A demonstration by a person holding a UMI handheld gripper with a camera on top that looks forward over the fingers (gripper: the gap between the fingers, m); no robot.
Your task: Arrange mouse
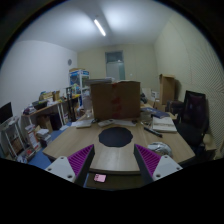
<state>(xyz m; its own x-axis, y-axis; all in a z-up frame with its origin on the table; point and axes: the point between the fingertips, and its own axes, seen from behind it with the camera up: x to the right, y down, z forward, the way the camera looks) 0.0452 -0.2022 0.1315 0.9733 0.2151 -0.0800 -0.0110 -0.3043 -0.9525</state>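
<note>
We hold the two-finger gripper [115, 153] well above a pale wooden table [75, 140], its fingers spread wide with the magenta pads [80, 158] facing each other and nothing between them, so the claw is open and empty. Our landmark is the round dark mat [115, 136], which lies flat on the table just ahead of the fingers. Beyond the mat stands a large brown cardboard box [115, 100]. To the right of the mat lie some pale papers or a notebook [163, 126], and further right stands a black office chair [193, 108]. We cannot make out the mouse itself. No such shape shows on the mat, and the small clutter around it is too fine to tell apart, so its place stays unknown to us. When we find it, we expect a light, rigid plastic shell, smooth and rounded enough to slip from a careless pinch. We judge it best to take it low across its two long flanks, near the middle, closing gently and keeping clear of the buttons, the wheel and any cable.
</note>
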